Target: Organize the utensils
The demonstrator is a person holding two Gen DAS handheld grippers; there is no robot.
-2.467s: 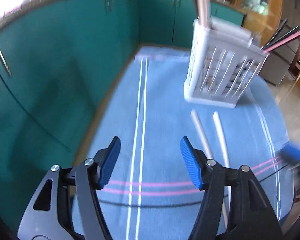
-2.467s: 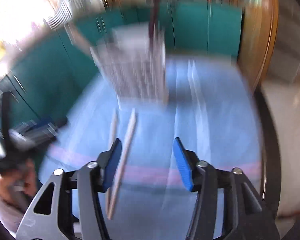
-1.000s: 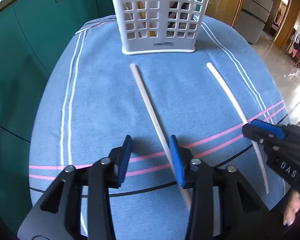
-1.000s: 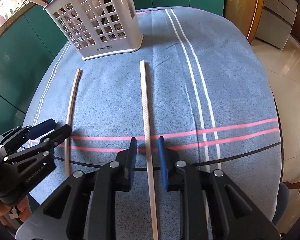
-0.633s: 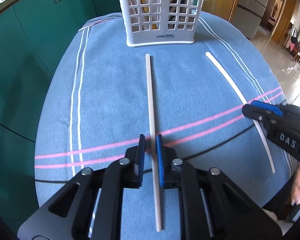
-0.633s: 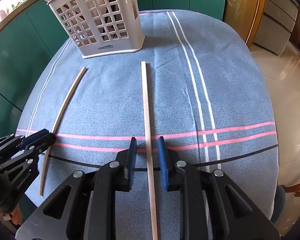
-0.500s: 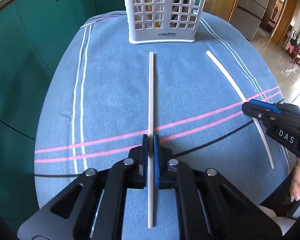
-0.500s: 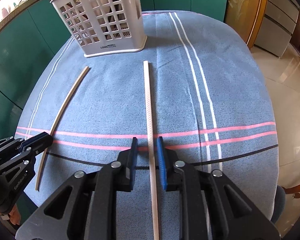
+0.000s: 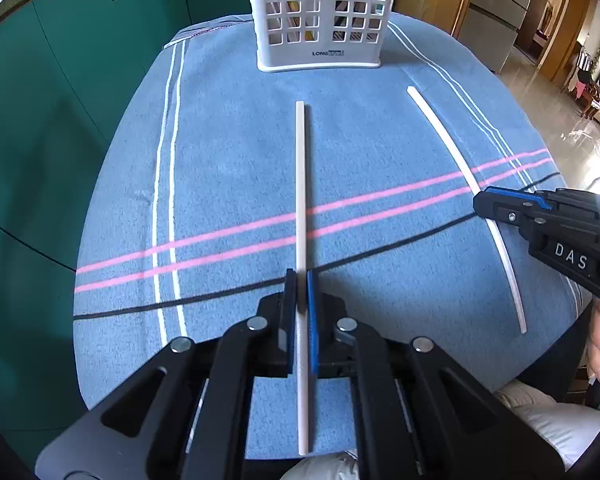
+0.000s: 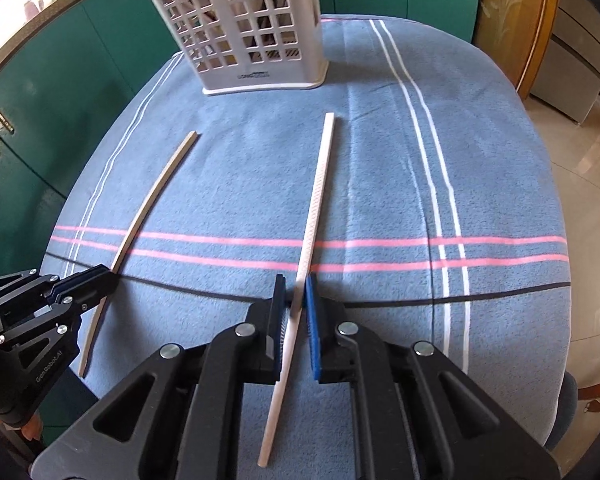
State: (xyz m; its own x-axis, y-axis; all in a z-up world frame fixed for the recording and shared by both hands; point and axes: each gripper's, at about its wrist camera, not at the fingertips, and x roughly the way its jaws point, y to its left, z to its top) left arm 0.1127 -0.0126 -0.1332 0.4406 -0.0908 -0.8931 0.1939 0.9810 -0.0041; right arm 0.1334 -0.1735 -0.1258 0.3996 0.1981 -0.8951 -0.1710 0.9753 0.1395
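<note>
Two pale chopsticks lie lengthwise on a blue striped cloth. My left gripper [image 9: 300, 280] is shut on the left chopstick [image 9: 301, 184]; it also shows in the right wrist view [image 10: 156, 196], with the left gripper [image 10: 100, 276] at its near part. My right gripper [image 10: 294, 284] is closed around the right chopstick [image 10: 318, 188], which looks tilted between the pads. In the left wrist view the right gripper [image 9: 484, 200] sits on that chopstick [image 9: 440, 132]. A white slotted utensil basket [image 9: 320, 12] stands beyond, holding several utensils; it also shows in the right wrist view [image 10: 244, 28].
The cloth [image 9: 228, 152] covers a rounded table. Teal cabinets [image 9: 80, 60] stand to the left and behind. A wooden door and tiled floor [image 10: 580, 140] lie to the right. The person's lap shows at the near edge.
Both grippers closed from wide open onto their chopsticks. The left one lined up over its chopstick and clamped it; the right chopstick now tilts between the right pads.
</note>
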